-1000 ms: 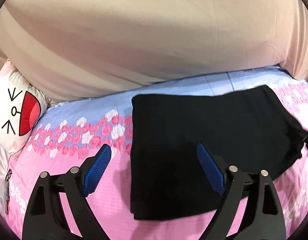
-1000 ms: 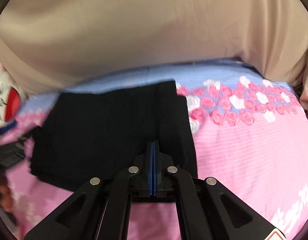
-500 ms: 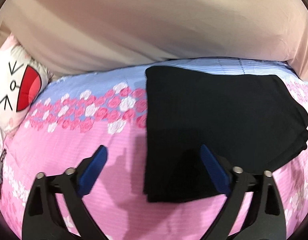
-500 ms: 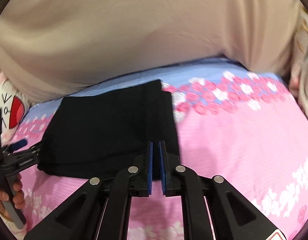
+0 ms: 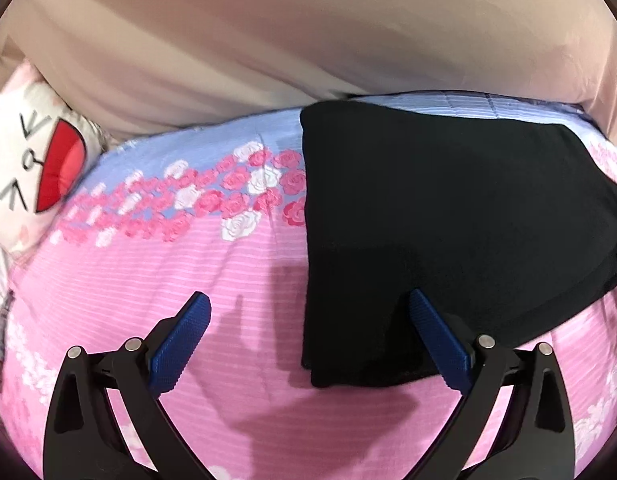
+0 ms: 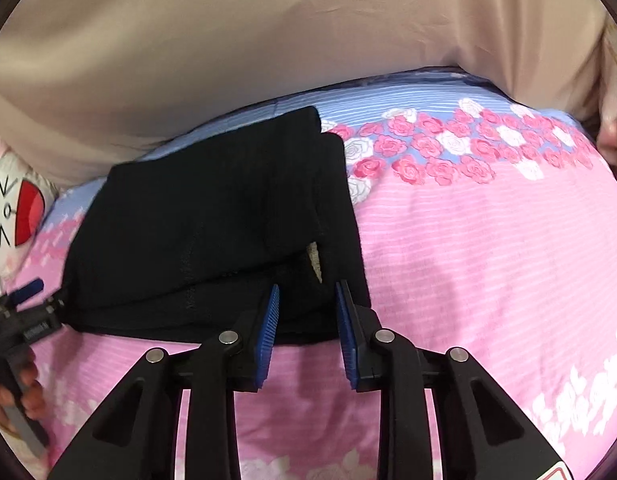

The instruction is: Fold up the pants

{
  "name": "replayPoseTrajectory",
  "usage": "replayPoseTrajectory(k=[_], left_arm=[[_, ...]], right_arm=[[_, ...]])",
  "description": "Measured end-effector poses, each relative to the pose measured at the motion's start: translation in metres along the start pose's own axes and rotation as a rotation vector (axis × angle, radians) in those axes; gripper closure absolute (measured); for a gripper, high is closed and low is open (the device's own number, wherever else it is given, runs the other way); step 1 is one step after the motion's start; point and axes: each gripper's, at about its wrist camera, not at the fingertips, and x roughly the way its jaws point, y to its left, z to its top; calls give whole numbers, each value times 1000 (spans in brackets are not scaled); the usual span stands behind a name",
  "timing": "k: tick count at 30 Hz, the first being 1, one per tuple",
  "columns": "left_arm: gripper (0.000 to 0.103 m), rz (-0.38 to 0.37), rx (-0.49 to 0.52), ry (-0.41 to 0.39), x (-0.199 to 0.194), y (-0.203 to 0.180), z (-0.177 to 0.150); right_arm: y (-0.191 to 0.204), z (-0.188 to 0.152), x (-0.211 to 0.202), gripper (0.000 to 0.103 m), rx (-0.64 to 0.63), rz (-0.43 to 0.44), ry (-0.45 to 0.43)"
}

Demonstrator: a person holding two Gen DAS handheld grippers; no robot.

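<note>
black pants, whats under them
The folded black pants lie on the pink flowered sheet, which shows around them. A pale scrap peeks between layers; anything else underneath is covered.

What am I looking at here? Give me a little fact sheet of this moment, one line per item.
Setting: a bed with a pink and blue rose-print sheet
Garment: black pants, folded into a compact rectangle lying flat on the sheet
Left gripper: open wide, empty, over the near left corner of the pants
Right gripper: open, empty, at the near right edge of the pants
Backdrop: beige fabric behind the bed
Other item: cartoon-face pillow at the left
Task status: the fold looks finished
</note>
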Motion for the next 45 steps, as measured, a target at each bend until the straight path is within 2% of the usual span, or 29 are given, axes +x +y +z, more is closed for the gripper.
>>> replayPoseTrajectory(k=[5,7,9,13,15,17,25,28,45], left_arm=[[7,-7,25,-29,-29,-8,-7],[7,-12,29,-43,-42,-10,-12],[7,-15,26,-54,-53,-11,-17],[6,-32,8,-63,-74,-8,-29],[6,-31,3,-69,-84,-7,-35],[5,-34,-5,-73,-91,-6,-41],[5,-53,-40,-89,-117,-1,-63],[5,-59,-43,-85,-123,-1,-70],[5,-50,-46,-105,-143,2,-94]], right_arm=[[29,-19,-40,72,-71,-87,-91],[35,-30,-51,68,-69,-86,-99],[39,-39,-58,55,-70,-91,-109],[46,-56,-71,52,-71,-93,-127],[48,-64,-79,42,-60,-88,-138],[50,-71,-85,39,-53,-84,-148],[56,-90,-101,37,-54,-63,-155],[58,-96,-106,31,-58,-60,-156],[65,-121,-119,31,-74,-47,-142]])
